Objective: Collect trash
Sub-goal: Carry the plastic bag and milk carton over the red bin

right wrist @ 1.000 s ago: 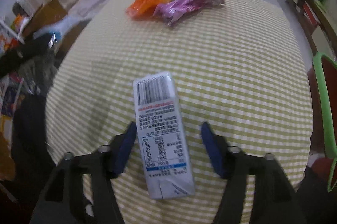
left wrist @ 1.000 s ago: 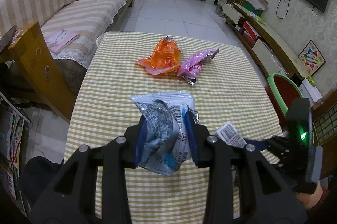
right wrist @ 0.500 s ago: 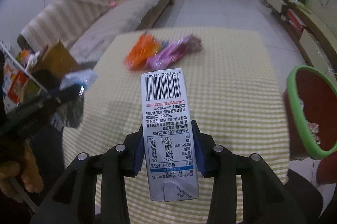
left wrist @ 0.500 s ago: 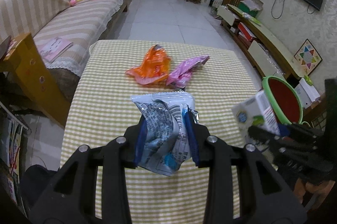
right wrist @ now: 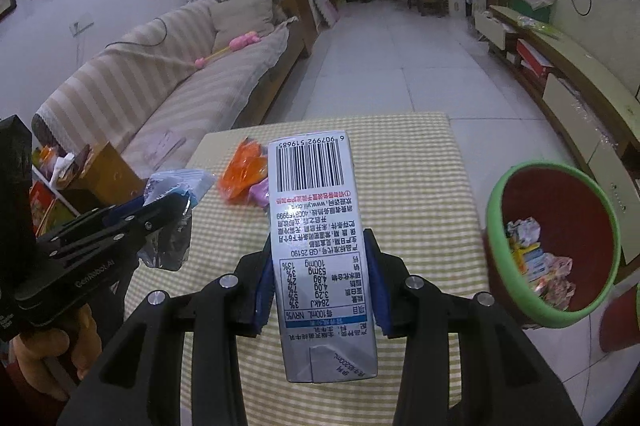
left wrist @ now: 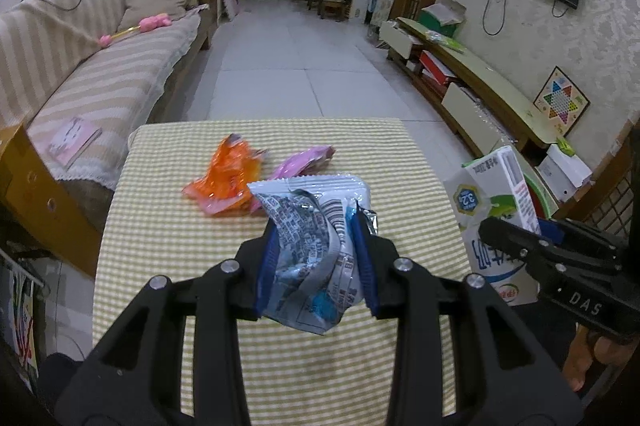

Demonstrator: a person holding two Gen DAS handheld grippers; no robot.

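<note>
The left tool (left wrist: 316, 266) pinches a crumpled silver wrapper (left wrist: 312, 246); the right tool (right wrist: 320, 282) clamps a milk carton (right wrist: 320, 238) above the checkered surface (right wrist: 420, 185), beside the bin (right wrist: 552, 246).

The crumpled silver-blue foil snack wrapper (left wrist: 316, 258) sits between the fingers of the left tool (left wrist: 316, 266), above the checked-cloth counter (left wrist: 168, 226). To its right, the white-and-green milk carton (right wrist: 320, 242) is clamped in the right tool (right wrist: 320, 286), also above the counter. Farther back on the counter lie the crinkled orange plastic wrapper (left wrist: 224, 177) and, touching it on its right, the pink plastic wrapper (left wrist: 300, 163). Beside the counter's right edge stands the green-rimmed red waste bin (right wrist: 500, 197), with scraps inside. A striped-cover sofa (left wrist: 100, 85) runs along the left.
</note>
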